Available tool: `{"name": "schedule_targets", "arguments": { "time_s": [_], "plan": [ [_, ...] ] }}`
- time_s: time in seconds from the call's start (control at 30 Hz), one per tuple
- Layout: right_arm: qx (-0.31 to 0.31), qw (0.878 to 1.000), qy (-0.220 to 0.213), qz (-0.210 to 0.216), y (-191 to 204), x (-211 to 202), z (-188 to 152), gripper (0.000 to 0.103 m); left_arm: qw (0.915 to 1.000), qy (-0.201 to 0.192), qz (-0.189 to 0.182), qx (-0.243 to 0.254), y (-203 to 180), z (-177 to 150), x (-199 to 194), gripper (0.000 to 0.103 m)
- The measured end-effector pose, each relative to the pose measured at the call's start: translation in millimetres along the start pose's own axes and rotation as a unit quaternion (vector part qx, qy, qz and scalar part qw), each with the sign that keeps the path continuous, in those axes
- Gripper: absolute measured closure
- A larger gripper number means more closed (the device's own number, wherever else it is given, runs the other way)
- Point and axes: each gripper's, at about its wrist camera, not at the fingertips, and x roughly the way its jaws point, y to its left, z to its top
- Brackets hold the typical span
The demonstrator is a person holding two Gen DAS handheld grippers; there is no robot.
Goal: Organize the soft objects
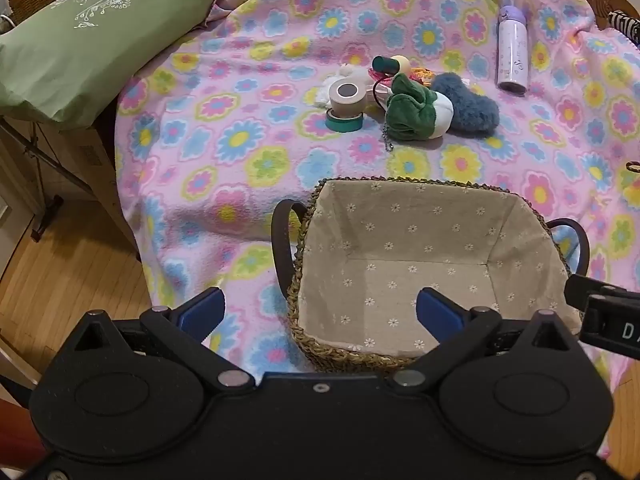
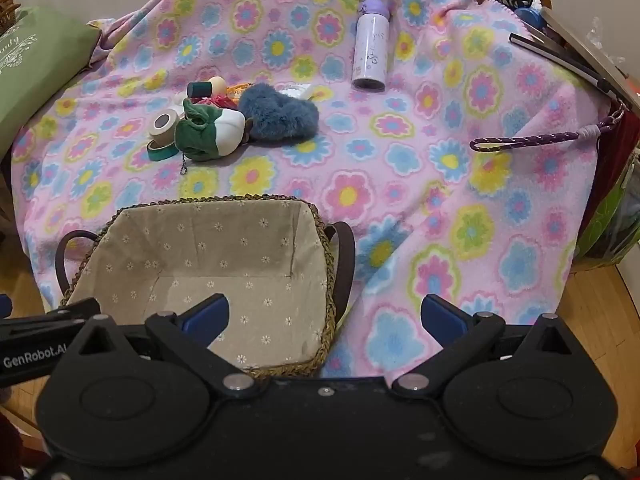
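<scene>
Our left gripper (image 1: 320,314), right gripper (image 2: 324,314): both released, nothing between jaws. Lined basket (image 1: 400,196) at frame bottom. Right view alone shows purple cord (image 2: 524,140); left alone, floor. Green-white plush (image 1: 416,114), blue fluffy piece (image 1: 468,108) mid-blanket (image 1: 240,80), touching; open room around.

The left gripper (image 1: 320,314) hangs wide open over the lined basket (image 1: 424,188); the green plush (image 1: 412,114) lies at upper centre.

Lilac bottle (image 2: 371,50) beside tape rolls (image 2: 162,136)
</scene>
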Motion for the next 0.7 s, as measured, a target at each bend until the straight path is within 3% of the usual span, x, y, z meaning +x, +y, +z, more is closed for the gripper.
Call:
{"name": "schedule_targets", "arguments": {
  "time_s": [0.7],
  "plan": [
    [0.0, 1.0, 0.001, 0.001, 1.1, 0.6, -1.4, 0.0, 1.0, 0.002, 0.001, 0.0, 1.3, -1.7, 0.5, 0.004]
  ]
}}
